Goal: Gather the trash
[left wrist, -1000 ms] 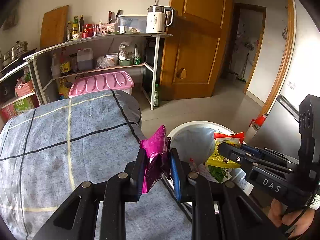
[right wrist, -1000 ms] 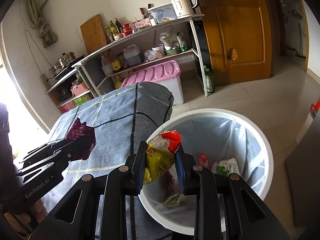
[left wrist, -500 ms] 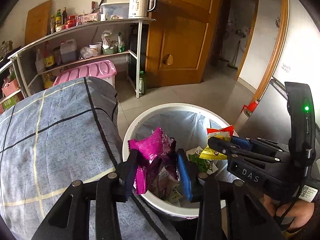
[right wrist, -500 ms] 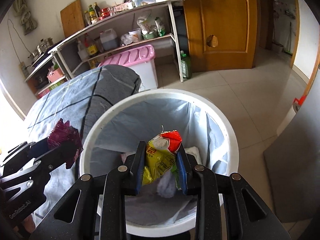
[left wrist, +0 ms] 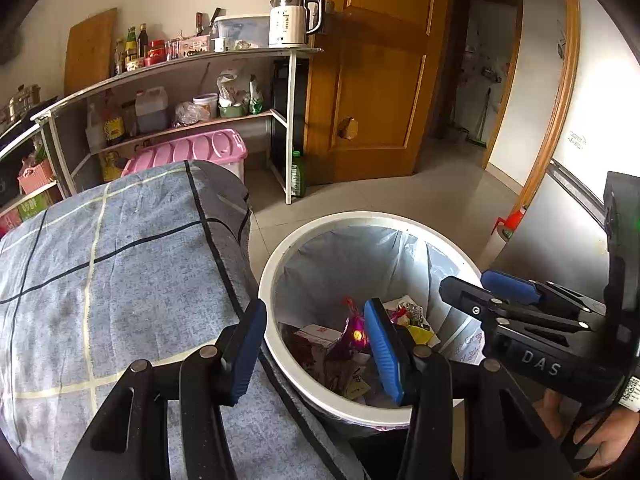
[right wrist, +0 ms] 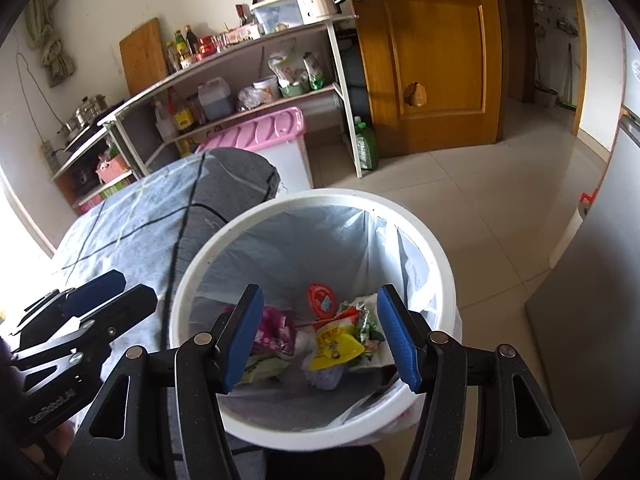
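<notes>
**Release over the bin**

Kitchen shelving and a wooden door stand behind; a table [left wrist: 120, 280] under grey checked cloth carries nothing we can see. At its far right corner sits the white bin [right wrist: 424, 248]. We judge the drop step ending: left tool [left wrist: 316, 344] and right tool [right wrist: 320, 332] hang above the bin, jaws opening, nothing between them. The yellow wrapper [right wrist: 334, 350] lies crumpled inside, long axis slanting up-right; the pink wrapper [right wrist: 274, 330] lies beside it. Next: withdraw and look for more trash.

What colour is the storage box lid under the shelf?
Pink lid, clearest in the right wrist view.
</notes>
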`<state>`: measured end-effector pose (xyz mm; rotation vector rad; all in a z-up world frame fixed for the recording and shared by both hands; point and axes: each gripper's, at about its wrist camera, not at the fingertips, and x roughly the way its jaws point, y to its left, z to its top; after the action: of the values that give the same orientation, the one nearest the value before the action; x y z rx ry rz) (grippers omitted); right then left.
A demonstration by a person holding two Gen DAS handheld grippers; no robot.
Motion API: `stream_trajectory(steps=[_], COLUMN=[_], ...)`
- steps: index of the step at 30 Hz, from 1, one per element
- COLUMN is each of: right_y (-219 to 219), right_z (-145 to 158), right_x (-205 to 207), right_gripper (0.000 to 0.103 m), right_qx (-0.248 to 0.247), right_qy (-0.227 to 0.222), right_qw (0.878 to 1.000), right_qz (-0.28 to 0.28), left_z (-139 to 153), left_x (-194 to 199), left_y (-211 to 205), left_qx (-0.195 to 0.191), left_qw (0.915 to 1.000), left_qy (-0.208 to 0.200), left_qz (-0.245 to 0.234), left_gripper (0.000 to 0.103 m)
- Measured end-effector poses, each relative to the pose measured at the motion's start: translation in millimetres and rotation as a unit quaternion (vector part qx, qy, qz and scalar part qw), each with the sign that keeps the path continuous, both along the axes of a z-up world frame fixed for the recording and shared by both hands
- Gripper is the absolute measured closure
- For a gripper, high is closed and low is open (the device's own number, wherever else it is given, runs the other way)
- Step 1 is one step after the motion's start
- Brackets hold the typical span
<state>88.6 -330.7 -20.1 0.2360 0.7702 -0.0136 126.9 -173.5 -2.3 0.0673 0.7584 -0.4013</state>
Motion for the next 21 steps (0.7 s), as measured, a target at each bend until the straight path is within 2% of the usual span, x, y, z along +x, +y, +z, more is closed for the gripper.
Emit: stream_trajectory(steps=[6, 9, 13, 21], right_y=[15, 22, 32, 44], right_z=[12, 17, 22, 25], right_x=[-32, -46, -63, -82], right_gripper=[0.043, 0.043, 0.043, 0.043], right_qx=[-0.017, -0.025, -0.047, -0.051], right_qy=[-0.047, -0.067, -0.091, -0.102], right_qw=[0.999, 0.997, 0.995, 0.993], right_qz=[-0.009, -0.01, -0.016, -0.012], left_z=[8, 12, 15, 16], left_x=[-24, -35, -50, -72], left_y=[9, 17, 23, 34], left_qx=[0.016, 0.009, 0.017, 0.013], left_qw=[0.9987, 0.9981, 0.9965, 0.9951], left_qy=[-0.04, -0.048, -0.066, -0.072], left_qz=[0.026, 0.038, 0.049, 0.068], left_gripper=[0.052, 0.052, 0.052, 0.052])
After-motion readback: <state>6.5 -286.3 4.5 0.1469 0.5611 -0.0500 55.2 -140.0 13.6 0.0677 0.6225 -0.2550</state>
